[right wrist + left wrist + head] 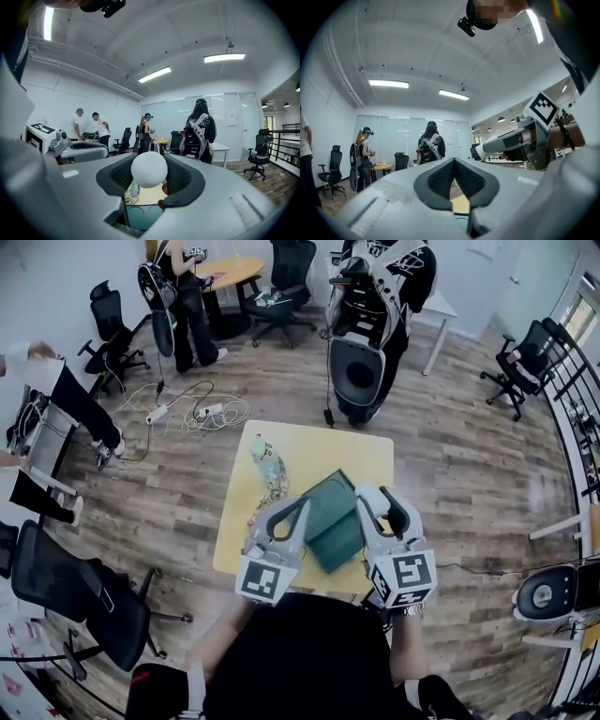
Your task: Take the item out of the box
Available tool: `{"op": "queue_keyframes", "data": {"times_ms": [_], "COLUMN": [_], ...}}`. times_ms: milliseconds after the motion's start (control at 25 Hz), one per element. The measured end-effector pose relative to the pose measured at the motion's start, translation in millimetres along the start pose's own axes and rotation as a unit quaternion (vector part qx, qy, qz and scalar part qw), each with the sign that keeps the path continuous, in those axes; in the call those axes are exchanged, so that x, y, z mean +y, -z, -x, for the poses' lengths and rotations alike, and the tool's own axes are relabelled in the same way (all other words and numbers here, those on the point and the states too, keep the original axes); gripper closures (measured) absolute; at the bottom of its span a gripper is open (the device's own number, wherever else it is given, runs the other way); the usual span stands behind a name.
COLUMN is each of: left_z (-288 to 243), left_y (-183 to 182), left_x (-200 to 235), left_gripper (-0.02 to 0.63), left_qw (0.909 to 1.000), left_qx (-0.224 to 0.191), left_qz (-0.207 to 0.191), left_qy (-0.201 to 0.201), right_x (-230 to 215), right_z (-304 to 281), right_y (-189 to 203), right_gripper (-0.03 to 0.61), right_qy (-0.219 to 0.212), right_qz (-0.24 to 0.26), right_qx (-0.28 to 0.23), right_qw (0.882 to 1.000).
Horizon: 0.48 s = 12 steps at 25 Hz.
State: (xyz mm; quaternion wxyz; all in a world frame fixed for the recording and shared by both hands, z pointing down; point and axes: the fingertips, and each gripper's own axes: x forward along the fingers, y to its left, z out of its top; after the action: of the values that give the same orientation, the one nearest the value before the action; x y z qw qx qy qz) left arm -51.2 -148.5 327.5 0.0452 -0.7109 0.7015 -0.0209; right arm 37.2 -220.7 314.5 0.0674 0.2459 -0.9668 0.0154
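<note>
Right tool [150, 174] clamped across small smooth white ball [149, 169], held above open teal box [330, 526] on yellow bench [366, 451]. I judged ball light, firm, slippery, best gripped across widest middle. Left tool [454, 161] was pinched together, empty, beside box.

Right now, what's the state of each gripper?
Left gripper: closed, nothing held.
Right gripper: closed on a white ball.

Left hand-held gripper [298, 507] held level in front of the torso, marker cube toward the body. Jaw tips meet, nothing between them. Right hand-held gripper [149, 164] alongside it, tipped slightly downward, jaws clamped on a white ball [148, 170].
</note>
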Motion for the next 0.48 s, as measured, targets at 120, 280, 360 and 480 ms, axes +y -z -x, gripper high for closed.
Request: {"op": "queue_keyframes", "data": {"times_ms": [120,280,360,480], "left_z": [4.8,10.0,13.9,18.6], "left_y": [-12.8,-29.7,-36.3,-48.1], "left_x": [10.5,27.8,32.1,37.5], "left_gripper": [0.612,0.612,0.612,0.612], "left_qw": [0.9999,0.9995,0.9993,0.999], "left_qx": [-0.009,-0.014,-0.013,-0.021], "left_qz": [-0.002,0.011,0.012,0.01], "left_qy": [-0.008,-0.027,-0.034,-0.038], "right_x": [7.4,17.8,21.2,25.4], "right_z": [0.7,4.6,8.8,13.0], "right_y": [-16.8,-37.9,-43.4,-51.6], "right_gripper": [0.4,0.4,0.4,0.4], "right_qy": [-0.006,-0.009,-0.008,-0.007], "right_qz": [0.0,0.008,0.012,0.016], "right_qx": [-0.021,-0.045,-0.052,-0.063], "right_qw": [1.0,0.999,0.999,0.998]}}
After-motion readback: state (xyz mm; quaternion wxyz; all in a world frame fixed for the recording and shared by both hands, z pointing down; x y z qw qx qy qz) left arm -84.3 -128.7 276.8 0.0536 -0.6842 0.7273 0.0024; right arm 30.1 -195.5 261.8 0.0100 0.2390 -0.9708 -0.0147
